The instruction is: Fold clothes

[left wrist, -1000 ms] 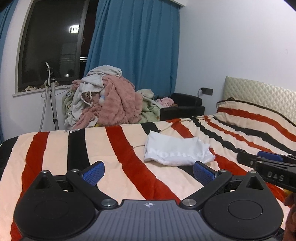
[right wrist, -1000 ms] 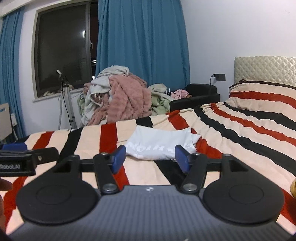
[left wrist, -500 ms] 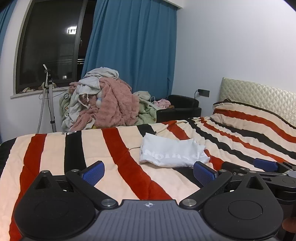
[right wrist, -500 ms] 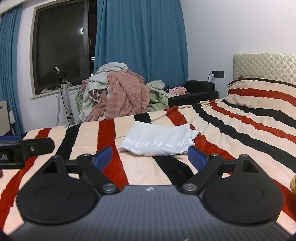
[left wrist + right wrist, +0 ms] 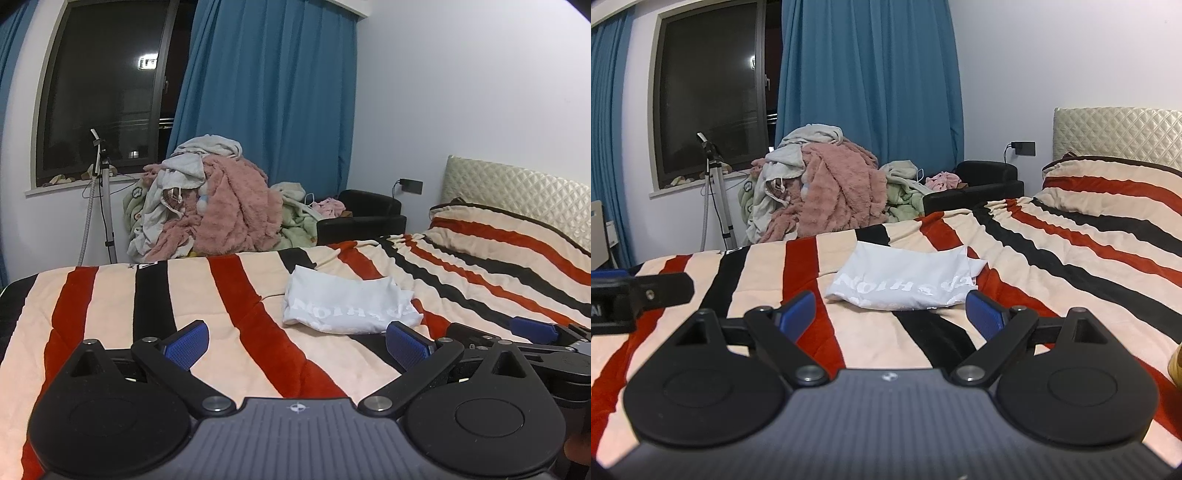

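Observation:
A folded white shirt point(image 5: 347, 304) with pale lettering lies on the striped bed blanket point(image 5: 110, 302); it also shows in the right wrist view point(image 5: 905, 282). My left gripper point(image 5: 297, 345) is open and empty, held above the blanket just short of the shirt. My right gripper point(image 5: 890, 312) is open and empty, also just short of the shirt. The right gripper shows at the right edge of the left wrist view point(image 5: 532, 332), and the left gripper at the left edge of the right wrist view point(image 5: 639, 293).
A pile of unfolded clothes with a pink fleece point(image 5: 218, 210) sits beyond the bed's far edge. A tripod stand point(image 5: 103, 199) is by the window. A black armchair point(image 5: 362, 218) and the pillow with headboard point(image 5: 517, 206) are to the right.
My right gripper's jaws have opened wider. Both grippers have drawn back a little and tilted up; the shirt lies still.

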{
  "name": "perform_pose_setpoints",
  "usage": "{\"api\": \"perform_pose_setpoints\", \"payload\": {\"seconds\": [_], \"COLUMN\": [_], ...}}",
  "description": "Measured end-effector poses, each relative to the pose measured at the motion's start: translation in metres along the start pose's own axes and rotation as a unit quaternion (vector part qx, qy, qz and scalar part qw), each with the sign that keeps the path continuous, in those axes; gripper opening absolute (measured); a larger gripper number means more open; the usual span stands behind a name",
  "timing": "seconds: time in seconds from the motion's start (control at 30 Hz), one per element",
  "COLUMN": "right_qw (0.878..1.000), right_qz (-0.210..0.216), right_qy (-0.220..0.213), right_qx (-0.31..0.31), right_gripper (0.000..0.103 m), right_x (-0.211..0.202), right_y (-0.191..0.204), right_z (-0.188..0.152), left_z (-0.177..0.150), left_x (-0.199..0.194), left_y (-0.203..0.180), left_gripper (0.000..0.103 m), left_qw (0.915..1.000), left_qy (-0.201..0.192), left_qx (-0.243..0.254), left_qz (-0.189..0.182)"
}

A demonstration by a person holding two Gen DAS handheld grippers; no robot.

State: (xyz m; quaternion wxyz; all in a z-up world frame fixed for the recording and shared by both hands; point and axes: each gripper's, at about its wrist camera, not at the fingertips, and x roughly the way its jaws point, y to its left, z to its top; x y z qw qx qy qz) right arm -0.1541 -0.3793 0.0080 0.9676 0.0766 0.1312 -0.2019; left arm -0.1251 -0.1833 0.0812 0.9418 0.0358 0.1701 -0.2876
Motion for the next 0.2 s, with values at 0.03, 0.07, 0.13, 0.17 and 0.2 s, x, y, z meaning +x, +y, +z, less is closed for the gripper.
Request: {"api": "perform_pose_setpoints", "payload": {"seconds": [0.03,0.07,0.13,0.17,0.2], "right_qw": [1.0,1.0,1.0,1.0,1.0], "right_qz": [0.0,0.0,-0.001,-0.001,-0.001], "right_qy": [0.0,0.001,0.003,0.003,0.002], "right_qx": [0.0,0.001,0.002,0.002,0.002], "right_gripper": [0.09,0.09,0.09,0.09,0.09], "right_x": [0.0002,0.0003,0.0009,0.0008,0.0007], "right_y": [-0.0001,0.0001,-0.0002,-0.0002,-0.0001], "right_z": [0.0,-0.0001,-0.0001,-0.0001,-0.0002], "left_z": [0.0,0.0,-0.0001,-0.0001,-0.0002], "left_x": [0.0,0.0,0.0,0.0,0.0], "left_y": [0.0001,0.0003,0.0008,0.001,0.0012], "left_gripper": [0.103,0.103,0.103,0.103,0.103], "left_qw": [1.0,1.0,1.0,1.0,1.0], "left_qy": [0.0,0.001,0.001,0.001,0.001], "left_qx": [-0.001,-0.002,-0.003,-0.003,-0.003], "left_qz": [0.0,0.0,-0.001,-0.001,-0.001]}}
